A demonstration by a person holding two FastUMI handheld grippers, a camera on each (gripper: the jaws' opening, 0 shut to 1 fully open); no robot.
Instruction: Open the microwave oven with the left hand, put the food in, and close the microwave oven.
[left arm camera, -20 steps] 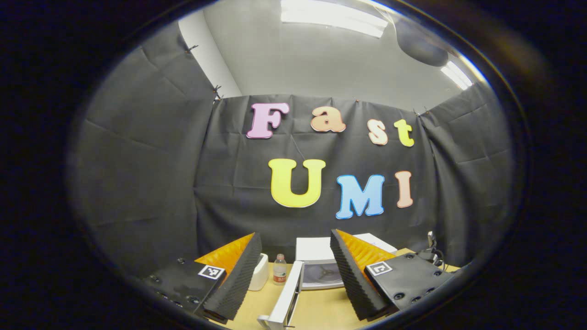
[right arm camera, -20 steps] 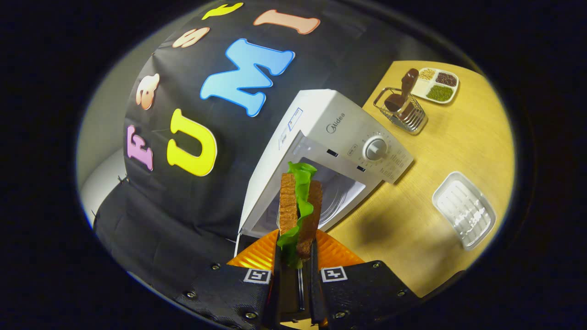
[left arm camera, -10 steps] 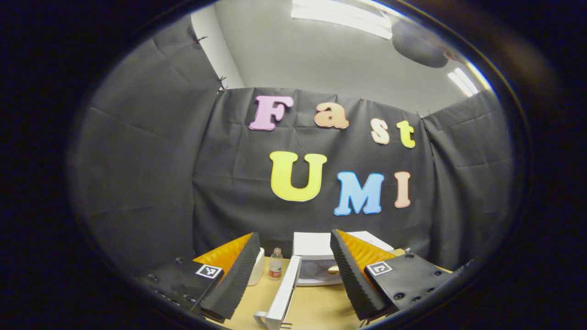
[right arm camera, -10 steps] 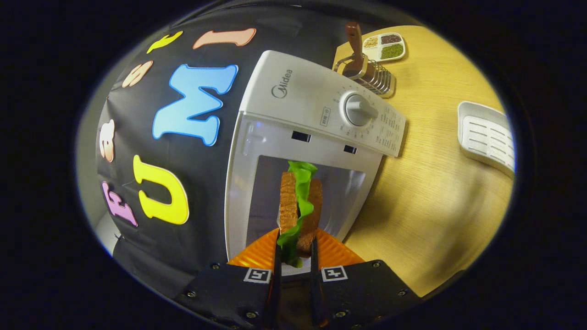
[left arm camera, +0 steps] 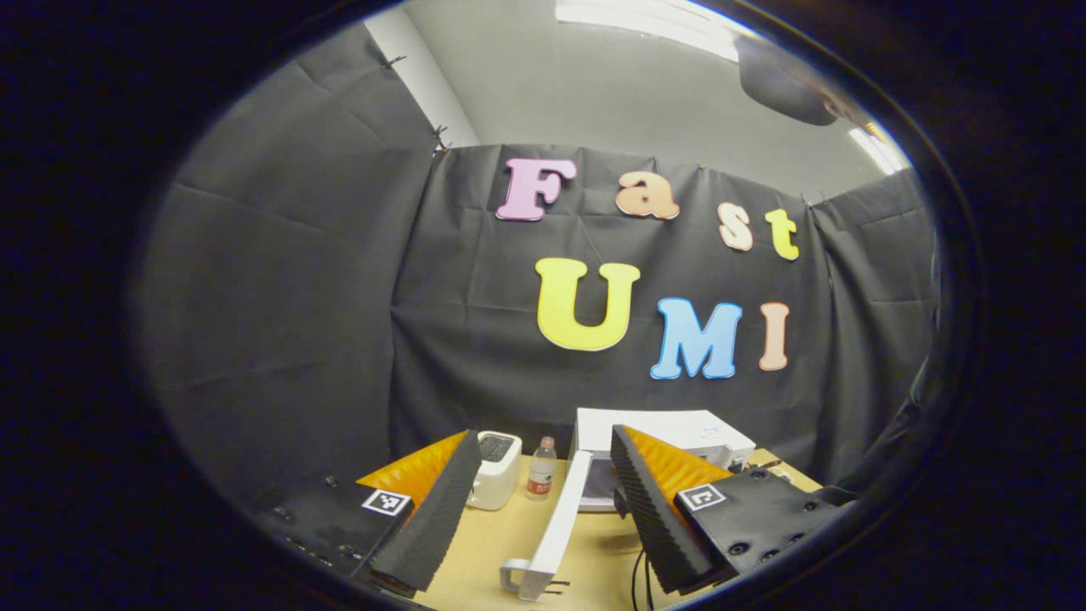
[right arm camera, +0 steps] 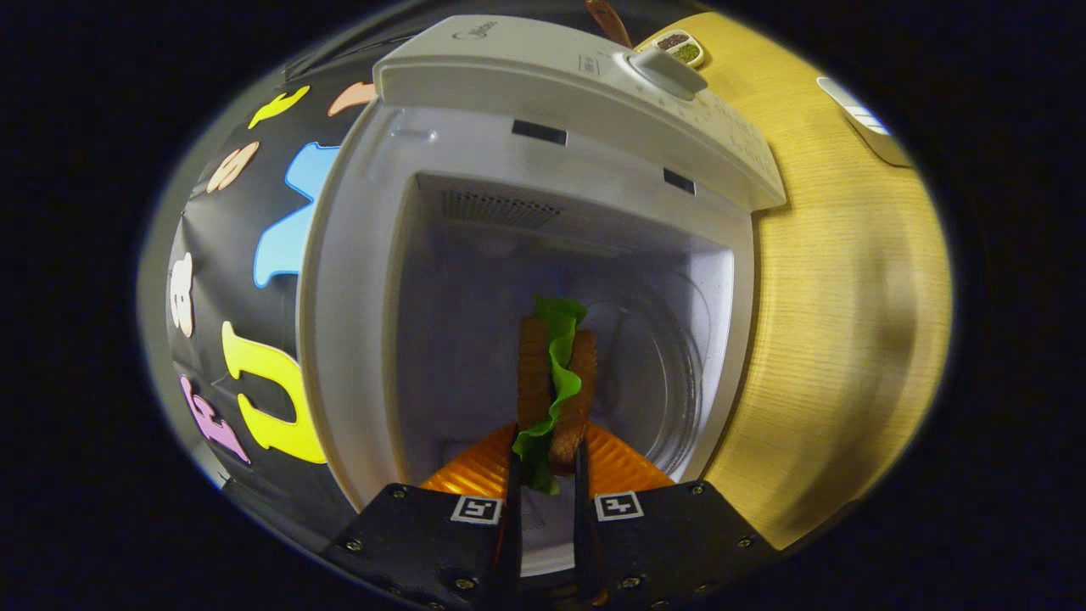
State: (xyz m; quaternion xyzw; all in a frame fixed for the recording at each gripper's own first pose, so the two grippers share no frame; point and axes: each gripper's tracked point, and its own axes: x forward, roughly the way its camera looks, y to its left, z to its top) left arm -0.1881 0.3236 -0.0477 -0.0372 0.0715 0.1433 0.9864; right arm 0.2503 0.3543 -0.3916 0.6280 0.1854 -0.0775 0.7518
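right gripper (right arm camera: 545,475) clamped on the sandwich (right arm camera: 553,386) at the microwave (right arm camera: 543,280) mouth, left gripper (left arm camera: 543,518) spread empty by the door (left arm camera: 556,530) — advise lowering onto the turntable (right arm camera: 670,373) before letting go.

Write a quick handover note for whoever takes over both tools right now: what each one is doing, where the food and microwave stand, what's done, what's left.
Right tool: shut on the sandwich, held on edge at the mouth of the microwave, pointing at the glass turntable.
Left tool: open, holding nothing, back from the microwave, with the open door swung out between its fingers.
Done: door open, sandwich brought up to the cavity.
Left: set the sandwich on the turntable, let go, pull the right tool out, then push the door shut with the left tool.
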